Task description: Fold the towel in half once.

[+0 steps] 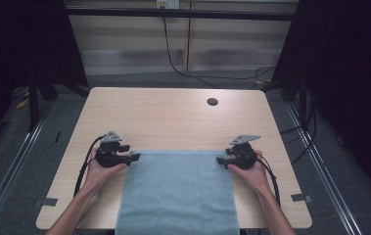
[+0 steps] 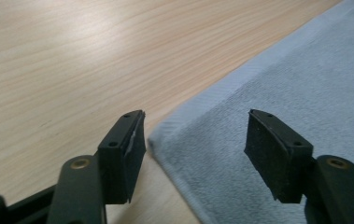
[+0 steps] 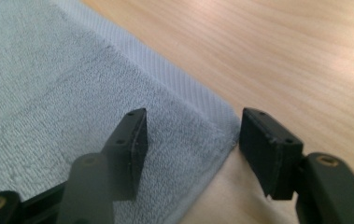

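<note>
Grey-blue towel (image 1: 178,191) lies flat at lower centre of the high view, near edge hanging over the table (image 1: 173,115) front. Left gripper (image 1: 135,157) at its far left corner, jaws wide, corner lying loose between them. Right gripper (image 1: 220,160) at far right corner, likewise wide, nothing pinched. Beyond, a round cable hole (image 1: 212,102), upper right of centre.
</note>
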Tool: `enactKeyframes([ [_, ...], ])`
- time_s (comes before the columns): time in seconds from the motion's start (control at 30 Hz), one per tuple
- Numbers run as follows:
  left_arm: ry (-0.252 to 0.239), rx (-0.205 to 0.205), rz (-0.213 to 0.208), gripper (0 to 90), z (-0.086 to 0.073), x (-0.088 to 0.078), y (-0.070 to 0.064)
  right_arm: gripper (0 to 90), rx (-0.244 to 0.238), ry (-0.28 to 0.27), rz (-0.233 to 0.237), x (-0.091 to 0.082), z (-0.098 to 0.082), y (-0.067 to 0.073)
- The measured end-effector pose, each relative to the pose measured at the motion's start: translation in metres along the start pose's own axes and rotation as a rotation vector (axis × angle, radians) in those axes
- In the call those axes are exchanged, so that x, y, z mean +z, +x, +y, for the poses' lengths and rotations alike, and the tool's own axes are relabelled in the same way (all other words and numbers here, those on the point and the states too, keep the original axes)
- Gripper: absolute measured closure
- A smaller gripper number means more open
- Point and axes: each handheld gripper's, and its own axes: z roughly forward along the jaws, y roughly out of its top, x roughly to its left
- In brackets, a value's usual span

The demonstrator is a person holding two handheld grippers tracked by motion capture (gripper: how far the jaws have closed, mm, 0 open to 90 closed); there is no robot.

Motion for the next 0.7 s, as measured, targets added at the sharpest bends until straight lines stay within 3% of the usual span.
enactKeyframes([
  [0.03,-0.004,-0.004,0.013,35.9,-0.001,0.001,0.001,42.8,0.002,-0.002,-0.007,-0.001,-0.001,0.002],
  [0.07,0.009,0.006,0.017,34.0,-0.003,0.002,0.003,53.7,-0.005,-0.003,0.001,-0.001,-0.001,0.004],
  [0.1,0.02,-0.002,0.006,34.0,-0.004,0.003,0.005,53.7,-0.005,-0.003,0.001,-0.001,-0.001,0.004],
  [0.17,0.028,-0.003,0.005,32.1,-0.005,0.004,0.006,67.7,-0.02,-0.01,0.025,-0.002,-0.001,0.008],
  [0.2,0.039,0.007,0.013,31.4,-0.006,0.005,0.006,78.8,-0.023,-0.02,0.054,-0.001,-0.002,0.01],
  [0.4,0.041,0.035,0.016,33.6,-0.007,0.01,0.001,84.8,-0.007,-0.023,0.068,-0.001,-0.002,0.011],
  [0.43,0.032,0.076,0.003,40.0,-0.006,0.012,-0.003,85.2,-0.004,-0.03,0.075,-0.001,-0.003,0.01],
  [0.47,0.032,0.076,0.003,44.4,-0.006,0.012,-0.003,85.2,-0.004,-0.03,0.075,-0.001,-0.003,0.01],
  [0.53,0.044,0.119,0.003,48.0,-0.005,0.014,-0.012,85.2,0.005,-0.031,0.073,-0.001,-0.003,0.01],
  [0.6,0.044,0.119,-0.009,59.4,-0.005,0.013,-0.014,85.2,0.005,-0.032,0.071,-0.001,-0.003,0.01],
  [0.63,0.046,0.133,-0.036,65.9,-0.005,0.013,-0.015,85.3,0.01,-0.03,0.072,-0.001,-0.003,0.011],
  [0.7,0.041,0.12,-0.052,76.5,-0.006,0.014,-0.015,85.6,0.015,-0.031,0.076,-0.001,-0.003,0.011],
])
